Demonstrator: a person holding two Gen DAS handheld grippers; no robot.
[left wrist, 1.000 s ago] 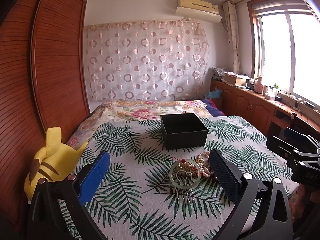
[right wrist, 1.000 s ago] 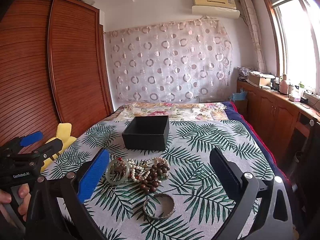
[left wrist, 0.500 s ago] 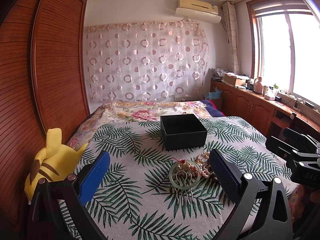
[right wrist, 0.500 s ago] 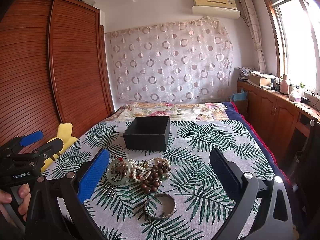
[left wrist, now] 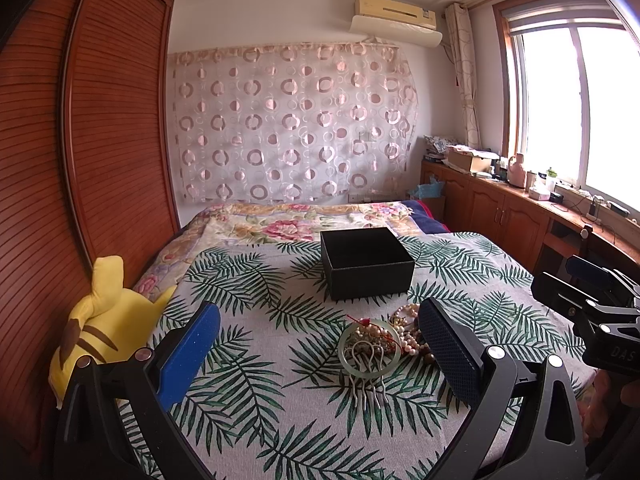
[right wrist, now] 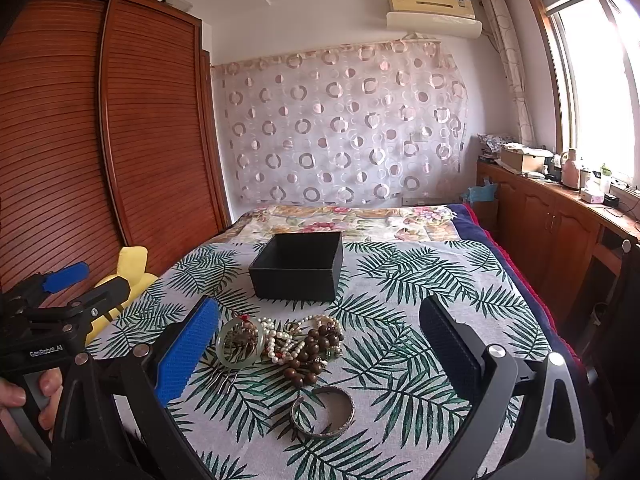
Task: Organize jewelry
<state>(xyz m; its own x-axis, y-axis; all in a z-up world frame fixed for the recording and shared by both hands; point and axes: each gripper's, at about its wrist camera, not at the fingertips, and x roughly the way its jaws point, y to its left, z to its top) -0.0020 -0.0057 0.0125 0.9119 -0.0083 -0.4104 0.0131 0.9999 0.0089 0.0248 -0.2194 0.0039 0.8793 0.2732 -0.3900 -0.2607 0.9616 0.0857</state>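
Note:
An open black box (left wrist: 366, 267) (right wrist: 298, 266) stands on the leaf-print bedspread. In front of it lies a jewelry pile: a pale green jade bangle (left wrist: 369, 348) (right wrist: 241, 344), a metal hair comb (left wrist: 368, 384), pearl strands (right wrist: 282, 338), brown wooden beads (right wrist: 316, 350) and a silver bangle (right wrist: 323, 412). My left gripper (left wrist: 320, 344) is open and empty, held above the bed just short of the pile. My right gripper (right wrist: 320, 344) is open and empty, with the pile between its fingers in view. Each gripper shows at the edge of the other's view.
A yellow plush toy (left wrist: 100, 328) lies at the bed's left edge against the wooden wardrobe (left wrist: 100, 140). Wooden cabinets (right wrist: 560, 232) with clutter run under the window on the right. A floral blanket (left wrist: 304, 220) covers the far end of the bed.
Both grippers have crept slightly forward toward the jewelry pile. Nothing was picked up or moved.

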